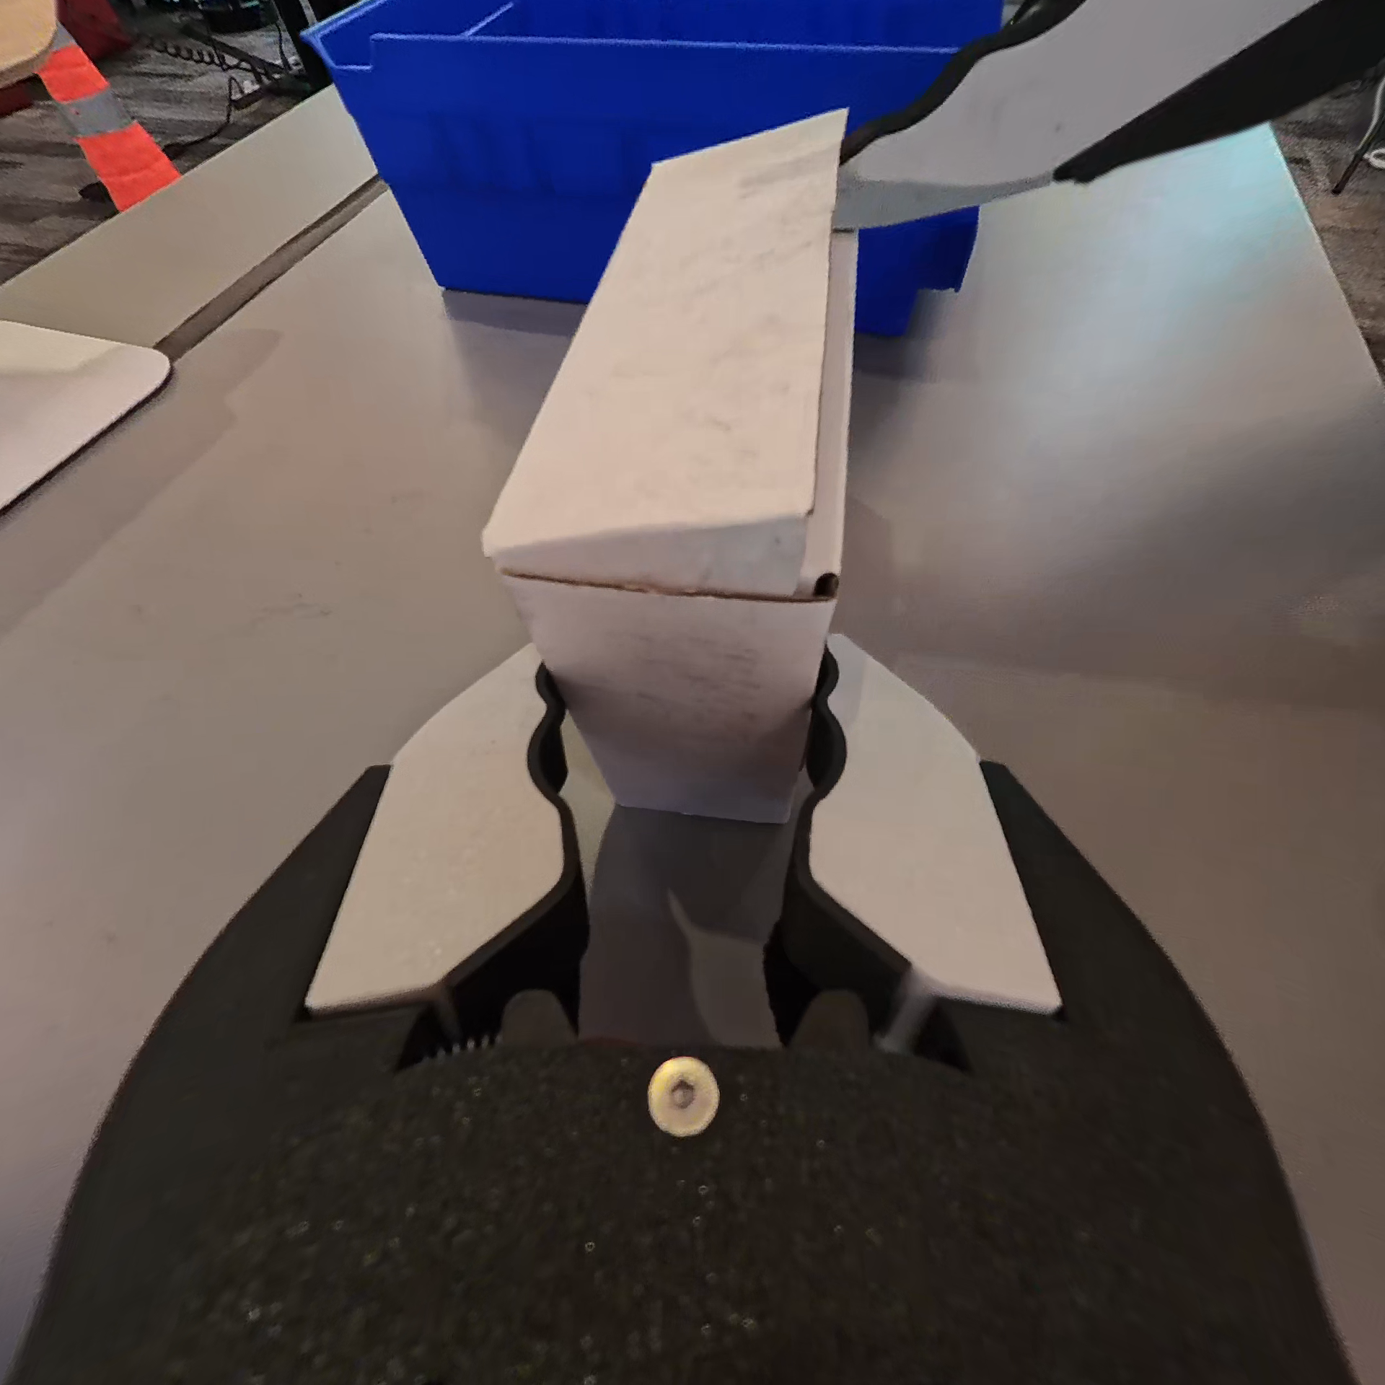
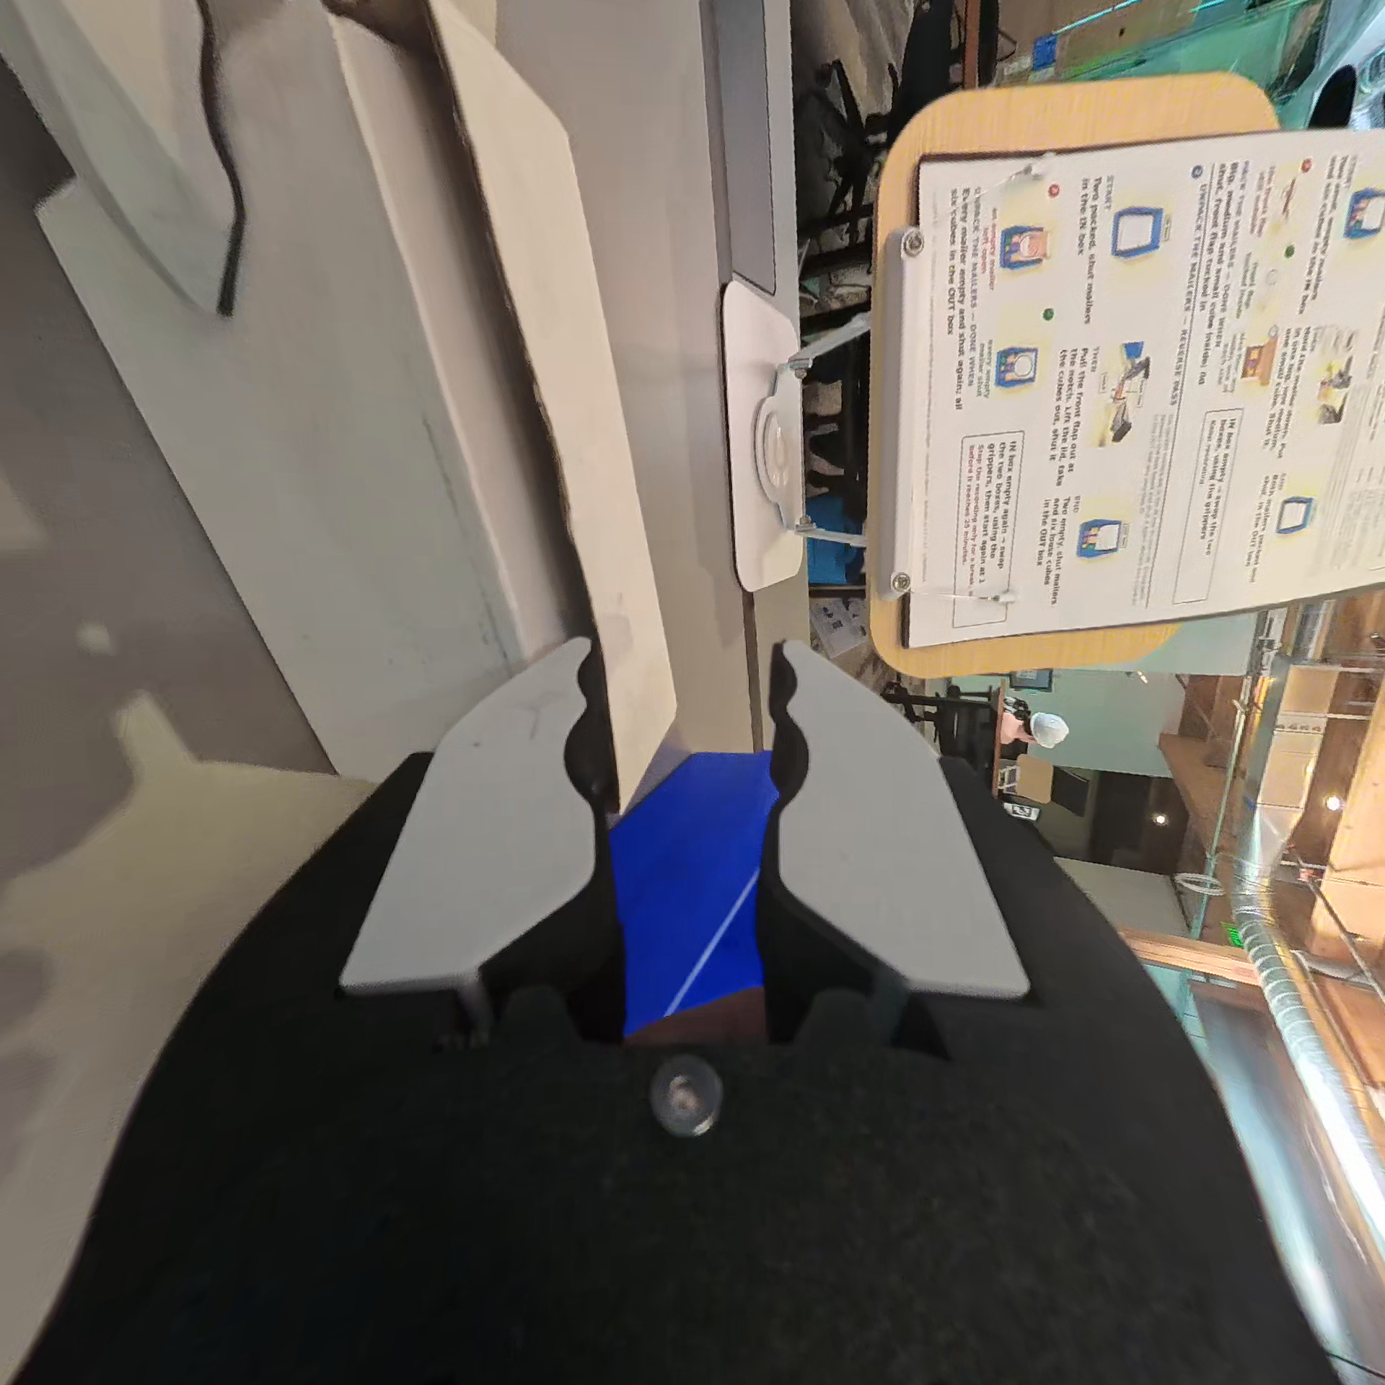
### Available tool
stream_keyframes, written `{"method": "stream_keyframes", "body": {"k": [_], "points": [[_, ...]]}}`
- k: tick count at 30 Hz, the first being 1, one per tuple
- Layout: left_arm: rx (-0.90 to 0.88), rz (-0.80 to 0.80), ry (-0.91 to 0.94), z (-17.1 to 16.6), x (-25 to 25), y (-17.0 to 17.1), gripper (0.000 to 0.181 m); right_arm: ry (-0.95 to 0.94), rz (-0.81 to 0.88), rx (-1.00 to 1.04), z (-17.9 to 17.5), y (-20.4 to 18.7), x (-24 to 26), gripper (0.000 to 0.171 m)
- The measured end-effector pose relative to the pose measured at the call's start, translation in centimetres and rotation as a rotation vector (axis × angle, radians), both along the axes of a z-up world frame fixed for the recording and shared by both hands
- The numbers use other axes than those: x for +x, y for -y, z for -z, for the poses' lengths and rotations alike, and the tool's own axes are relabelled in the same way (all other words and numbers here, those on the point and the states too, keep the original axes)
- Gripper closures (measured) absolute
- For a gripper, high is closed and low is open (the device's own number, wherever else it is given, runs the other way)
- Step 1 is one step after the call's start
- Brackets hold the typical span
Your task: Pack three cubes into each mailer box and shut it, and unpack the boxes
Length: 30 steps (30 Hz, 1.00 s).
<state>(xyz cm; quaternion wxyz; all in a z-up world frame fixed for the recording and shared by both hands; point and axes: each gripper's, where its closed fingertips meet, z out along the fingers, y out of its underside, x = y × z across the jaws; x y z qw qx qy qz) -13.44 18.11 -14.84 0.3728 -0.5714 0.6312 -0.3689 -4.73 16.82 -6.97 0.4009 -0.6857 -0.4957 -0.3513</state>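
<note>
A white mailer box (image 1: 697,420) stands on the grey table (image 1: 300,599) with its lid down. My left gripper (image 1: 682,674) is shut on the box's near end, one finger on each side wall. My right gripper (image 1: 967,157) reaches in from the top right, and its finger touches the box's far end beside the blue bin (image 1: 524,150). In the right wrist view, which is rolled sideways, my right gripper (image 2: 686,659) is open. The box's cardboard flap (image 2: 524,337) runs along its left finger. No cubes show.
The blue bin (image 2: 689,862) stands just behind the box. A white stand base (image 1: 67,390) lies at the table's left and carries a wooden board with an instruction sheet (image 2: 1124,375). An orange cone (image 1: 105,127) stands on the floor at far left. Spacing between my two grippers at the tips: around 12 cm.
</note>
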Motion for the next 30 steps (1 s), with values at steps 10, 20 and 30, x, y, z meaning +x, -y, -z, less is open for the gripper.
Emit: {"method": "stream_keyframes", "body": {"k": [10, 20, 30], "points": [[-0.003, -0.006, 0.001, 0.0, 0.0, -0.2, 0.119, -0.035, 0.045, -0.048, 0.4, -0.1, 3.6, 0.134], [0.009, -0.014, -0.001, 0.0, 0.0, -0.2, 0.119, 0.126, -0.08, -0.044, 0.6, -1.8, -1.6, 0.145], [0.011, -0.042, -0.006, -0.1, -0.3, -0.9, 0.119, 0.143, -0.134, -0.013, 0.0, -2.7, -4.8, 0.161]]}}
